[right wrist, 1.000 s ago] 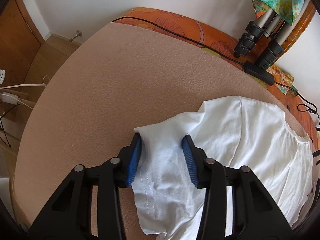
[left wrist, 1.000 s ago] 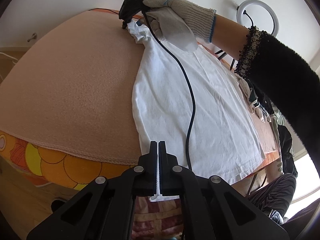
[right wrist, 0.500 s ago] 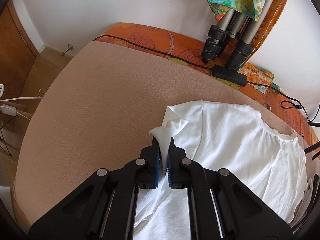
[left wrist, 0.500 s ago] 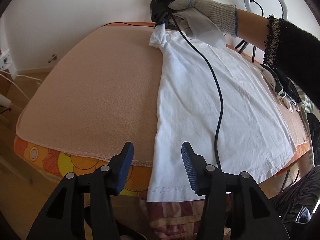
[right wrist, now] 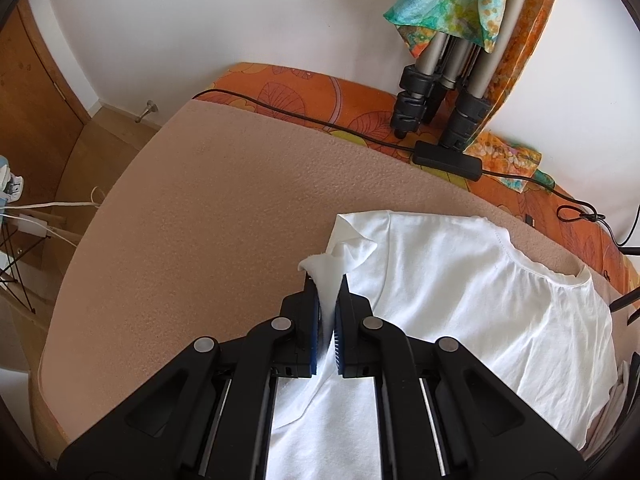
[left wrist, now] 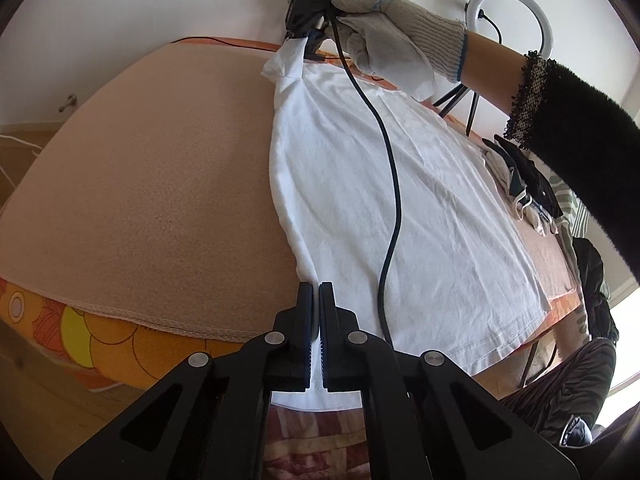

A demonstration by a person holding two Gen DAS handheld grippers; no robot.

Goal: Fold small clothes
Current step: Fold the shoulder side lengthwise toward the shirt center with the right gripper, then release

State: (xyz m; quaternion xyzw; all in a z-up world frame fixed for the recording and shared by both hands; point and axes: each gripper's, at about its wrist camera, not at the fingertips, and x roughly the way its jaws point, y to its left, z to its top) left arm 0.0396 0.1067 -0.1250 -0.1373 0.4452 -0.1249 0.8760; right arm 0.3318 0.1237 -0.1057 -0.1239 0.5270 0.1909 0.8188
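A white t-shirt [left wrist: 400,208] lies spread on a peach blanket [left wrist: 152,184] over the bed. My left gripper [left wrist: 314,292] is shut on the shirt's left edge near the hem, at the bed's front edge. My right gripper [right wrist: 327,292] is shut on the shirt's sleeve [right wrist: 340,256], lifted a little off the blanket; it also shows in the left wrist view [left wrist: 304,36], held by a gloved hand [left wrist: 396,40] at the far end. The shirt's body and neckline [right wrist: 540,272] lie to the right.
A black cable [left wrist: 390,184] hangs from the right gripper across the shirt. Tripod legs [right wrist: 436,92] and a power adapter [right wrist: 448,160] stand at the bed's far edge. A pile of other clothes [left wrist: 524,184] lies right of the shirt. A ring light [left wrist: 508,12] stands behind.
My left gripper opened half a second ago and has shut again on the shirt's edge. My right gripper closed on the sleeve and lifted it slightly.
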